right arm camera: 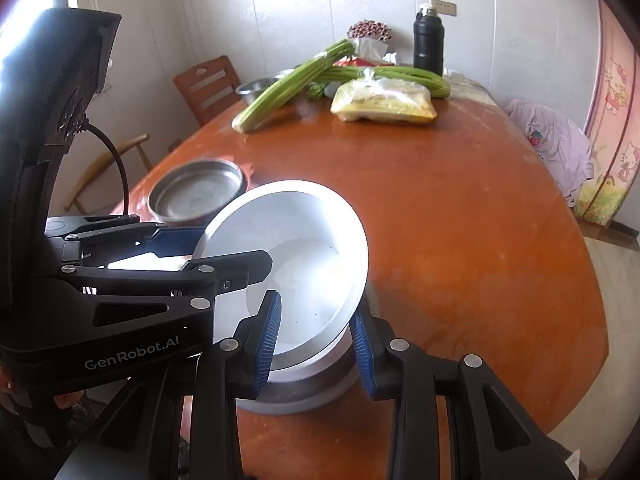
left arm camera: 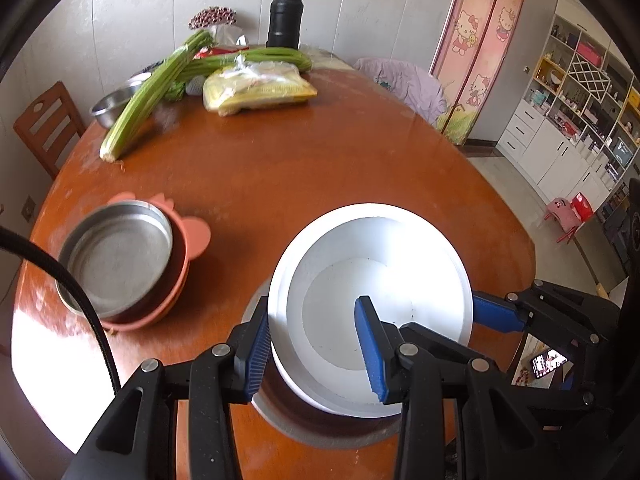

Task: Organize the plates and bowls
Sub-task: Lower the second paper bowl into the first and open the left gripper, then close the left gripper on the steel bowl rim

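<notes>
A stack of white bowls (left arm camera: pixel 372 292) hangs tilted over the brown round table (left arm camera: pixel 320 168), held from both sides. My left gripper (left arm camera: pixel 316 354) is shut on its left rim, one blue pad outside and one inside the wall. My right gripper (right arm camera: pixel 316 342) is shut on the opposite rim; one of its blue fingers (left arm camera: pixel 496 314) shows past the bowl in the left wrist view. The left gripper (right arm camera: pixel 208 248) also shows in the right wrist view. A grey metal dish (right arm camera: pixel 300 396) lies right under the white bowls (right arm camera: pixel 296 248); I cannot tell if they touch.
A steel pan (left arm camera: pixel 116 256) sits inside a pink silicone bowl (left arm camera: pixel 192 236) at the table's left. Far across lie celery (left arm camera: pixel 152 92), a yellow bag (left arm camera: pixel 256 88), a black flask (left arm camera: pixel 285 20) and a steel bowl (left arm camera: pixel 112 108). A wooden chair (left arm camera: pixel 48 124) stands behind.
</notes>
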Demonstrator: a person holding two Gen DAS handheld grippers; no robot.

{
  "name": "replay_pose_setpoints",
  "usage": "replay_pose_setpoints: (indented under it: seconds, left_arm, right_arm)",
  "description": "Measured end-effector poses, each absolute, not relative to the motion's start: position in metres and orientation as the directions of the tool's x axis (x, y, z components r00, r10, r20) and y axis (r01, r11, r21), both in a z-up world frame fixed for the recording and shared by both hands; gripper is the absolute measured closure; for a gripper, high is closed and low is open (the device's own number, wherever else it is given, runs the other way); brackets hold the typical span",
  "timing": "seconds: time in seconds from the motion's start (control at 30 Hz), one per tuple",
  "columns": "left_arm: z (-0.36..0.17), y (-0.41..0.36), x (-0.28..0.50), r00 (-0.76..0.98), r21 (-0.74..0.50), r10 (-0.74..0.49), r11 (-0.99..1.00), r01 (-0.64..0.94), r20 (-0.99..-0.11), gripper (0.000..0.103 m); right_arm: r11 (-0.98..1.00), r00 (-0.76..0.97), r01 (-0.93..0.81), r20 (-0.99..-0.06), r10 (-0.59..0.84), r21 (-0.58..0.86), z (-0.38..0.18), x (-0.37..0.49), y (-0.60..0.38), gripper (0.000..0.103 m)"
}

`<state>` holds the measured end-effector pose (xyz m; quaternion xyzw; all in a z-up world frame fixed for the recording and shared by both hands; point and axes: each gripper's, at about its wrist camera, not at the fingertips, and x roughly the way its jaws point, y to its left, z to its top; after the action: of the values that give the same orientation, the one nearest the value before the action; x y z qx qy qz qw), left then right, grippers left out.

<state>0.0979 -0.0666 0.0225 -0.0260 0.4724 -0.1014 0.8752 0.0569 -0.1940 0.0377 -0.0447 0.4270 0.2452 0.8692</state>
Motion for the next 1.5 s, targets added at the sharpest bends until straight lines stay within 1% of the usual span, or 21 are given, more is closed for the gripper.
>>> replay_pose_setpoints:
  seconds: [0.17,0.47,0.53,0.57,0.6,0.67,0.73,0.77,0.9,1.0,1.1,1.17,1.23,1.27,1.3,1.5]
  left_arm:
    - [0.009,-0.064,0.094,0.513,-0.146,-0.2,0.979,0.144,-0.835,0.063]
    - [-0.001,-0.061,0.098,0.508,-0.137,-0.189,0.981,0.138,-0.84,0.062]
    - [-0.004,-0.056,0.098,0.506,-0.119,-0.163,0.986,0.117,-0.847,0.06]
    - [-0.005,-0.054,0.099,0.506,-0.116,-0.156,0.987,0.11,-0.848,0.058]
    - [-0.007,-0.051,0.099,0.506,-0.118,-0.153,0.988,0.102,-0.849,0.055]
    - [-0.011,-0.045,0.1,0.498,-0.134,-0.16,0.987,0.088,-0.852,0.053]
    - [-0.016,-0.041,0.1,0.486,-0.147,-0.167,0.986,0.08,-0.858,0.05]
    - [-0.018,-0.039,0.101,0.482,-0.161,-0.178,0.984,0.075,-0.858,0.048]
    - [-0.024,-0.035,0.103,0.466,-0.199,-0.211,0.977,0.074,-0.859,0.043]
    - [-0.031,-0.035,0.105,0.448,-0.214,-0.224,0.974,0.072,-0.866,0.042]
    - [-0.04,-0.036,0.107,0.422,-0.217,-0.225,0.974,0.068,-0.878,0.041]
    - [-0.044,-0.034,0.109,0.418,-0.25,-0.255,0.966,0.068,-0.872,0.042]
    - [-0.044,-0.035,0.108,0.422,-0.262,-0.27,0.962,0.077,-0.865,0.047]
    - [-0.043,-0.037,0.108,0.426,-0.266,-0.277,0.96,0.087,-0.861,0.054]
    - [-0.042,-0.04,0.107,0.429,-0.263,-0.279,0.96,0.097,-0.859,0.056]
    - [-0.043,-0.04,0.111,0.433,-0.252,-0.268,0.963,0.095,-0.861,0.057]
  right_arm:
    - [0.875,0.498,-0.469,-0.782,0.376,0.122,0.024,0.052,-0.188,0.066]
    - [0.895,0.524,-0.443,-0.795,0.306,0.053,0.014,0.059,-0.188,0.065]
    - [0.905,0.537,-0.423,-0.794,0.284,0.038,0.013,0.061,-0.193,0.062]
    - [0.909,0.541,-0.415,-0.794,0.278,0.035,0.013,0.062,-0.195,0.06]
    - [0.912,0.54,-0.407,-0.795,0.277,0.042,0.012,0.063,-0.198,0.058]
    - [0.921,0.524,-0.383,-0.803,0.284,0.076,0.009,0.069,-0.206,0.056]
    - [0.92,0.503,-0.373,-0.807,0.308,0.118,0.005,0.072,-0.213,0.05]
    - [0.919,0.496,-0.37,-0.808,0.317,0.134,0.005,0.073,-0.214,0.05]
    - [0.909,0.454,-0.374,-0.818,0.353,0.184,-0.001,0.074,-0.214,0.049]
    - [0.893,0.398,-0.389,-0.833,0.385,0.227,-0.01,0.075,-0.209,0.049]
    - [0.887,0.368,-0.401,-0.846,0.386,0.231,-0.017,0.074,-0.204,0.049]
    - [0.882,0.355,-0.403,-0.847,0.395,0.243,-0.021,0.075,-0.202,0.049]
    - [0.878,0.355,-0.404,-0.842,0.408,0.255,-0.022,0.075,-0.201,0.049]
    - [0.876,0.36,-0.408,-0.837,0.412,0.256,-0.021,0.075,-0.201,0.049]
    - [0.876,0.362,-0.409,-0.835,0.414,0.257,-0.02,0.076,-0.2,0.049]
    - [0.877,0.362,-0.399,-0.832,0.419,0.268,-0.02,0.081,-0.199,0.049]
